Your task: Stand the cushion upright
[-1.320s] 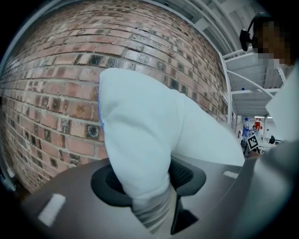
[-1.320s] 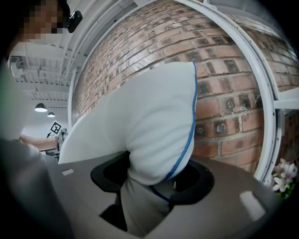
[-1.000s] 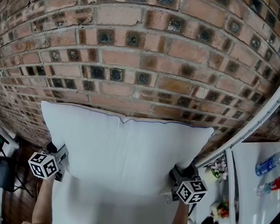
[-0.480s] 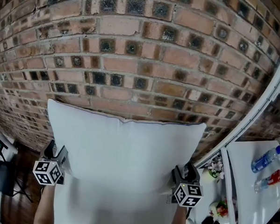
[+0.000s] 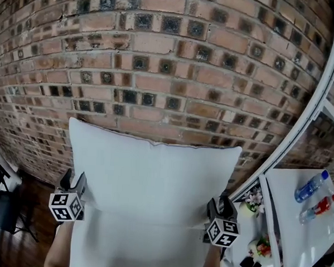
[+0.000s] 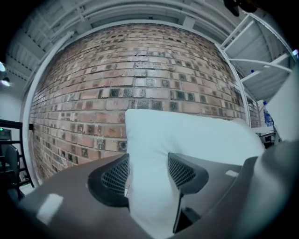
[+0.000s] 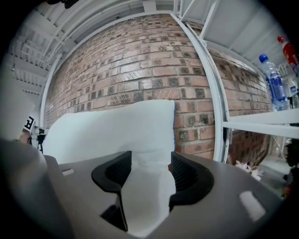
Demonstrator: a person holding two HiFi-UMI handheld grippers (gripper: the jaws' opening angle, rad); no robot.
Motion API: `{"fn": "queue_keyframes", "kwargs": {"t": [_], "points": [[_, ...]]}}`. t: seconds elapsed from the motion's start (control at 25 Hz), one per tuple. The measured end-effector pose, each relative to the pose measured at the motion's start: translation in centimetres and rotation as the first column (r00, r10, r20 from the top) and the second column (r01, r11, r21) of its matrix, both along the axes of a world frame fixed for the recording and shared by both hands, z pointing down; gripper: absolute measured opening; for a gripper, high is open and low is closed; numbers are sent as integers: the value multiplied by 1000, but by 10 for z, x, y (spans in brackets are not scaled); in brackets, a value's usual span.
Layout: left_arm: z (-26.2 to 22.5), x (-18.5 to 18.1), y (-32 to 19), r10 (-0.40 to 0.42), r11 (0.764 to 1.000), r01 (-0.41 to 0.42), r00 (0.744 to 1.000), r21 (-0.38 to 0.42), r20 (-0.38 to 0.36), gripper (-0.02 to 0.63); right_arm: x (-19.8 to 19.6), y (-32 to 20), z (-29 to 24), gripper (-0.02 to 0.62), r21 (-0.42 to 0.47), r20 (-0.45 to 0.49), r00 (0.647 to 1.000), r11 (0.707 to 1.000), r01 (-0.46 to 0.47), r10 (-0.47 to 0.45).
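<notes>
While the head view looks down, the cushion (image 5: 153, 179) stands upright before the brick wall (image 5: 159, 74), its top edge level and both upper corners clear. Its base is cut off by the bottom of the frame, so what it rests on cannot be told. The left tongs (image 5: 74, 181) sit at its left edge and the right tongs (image 5: 220, 205) at its right edge. Their tips are buried in the white fabric, and only the marker cubes and a strip of each forearm show. To the right, a white tabletop (image 5: 296, 220) carries two bottles (image 5: 310, 186), and some small things at its near end are too small to name.

Seen from the left gripper view, the left tongs (image 6: 148, 175) have just been closing and pinch the cushion's side edge. The fabric narrows between the meshed pads (image 6: 116, 175). The cushion's lower part drops out of sight behind the tongs' body.

Seen from the right gripper view, the right tongs (image 7: 149, 175) have likewise just been closing, and they pinch the opposite edge, with the fabric bunched between the pads. The cushion fills the left half and hides the wall's foot. A white post (image 7: 212, 93) rises beside it, and a bottle at the right is cut by the frame's rim.
</notes>
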State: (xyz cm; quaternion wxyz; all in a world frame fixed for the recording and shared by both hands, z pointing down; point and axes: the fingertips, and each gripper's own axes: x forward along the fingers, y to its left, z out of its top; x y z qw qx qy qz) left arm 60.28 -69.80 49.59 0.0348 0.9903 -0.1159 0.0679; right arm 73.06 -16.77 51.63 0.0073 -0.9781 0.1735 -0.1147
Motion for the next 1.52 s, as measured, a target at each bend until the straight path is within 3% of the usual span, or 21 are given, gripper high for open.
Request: {"fn": "queue_keyframes", "kwargs": {"t": [0.52, 0.8, 1.0, 1.28, 1.52], "points": [[-19, -57, 54, 151, 988, -152, 988, -8, -45, 249, -91, -39, -24, 259, -1, -31, 996, 996, 89, -89], [-29, -108, 86, 209, 977, -211, 975, -20, -72, 249, -158, -65, -37, 222, -10, -50, 988, 990, 144, -144], [-26, -150, 114, 265, 960, -272, 960, -69, -94, 249, -212, -81, -46, 199, -13, -64, 982, 984, 180, -180], [-23, -204, 161, 337, 935, -347, 934, -76, -116, 247, -286, -97, -54, 175, -1, -78, 970, 973, 231, -231], [-22, -257, 199, 402, 903, -417, 905, -100, -141, 199, -340, -111, -58, 130, 11, -86, 960, 963, 269, -267]]}}
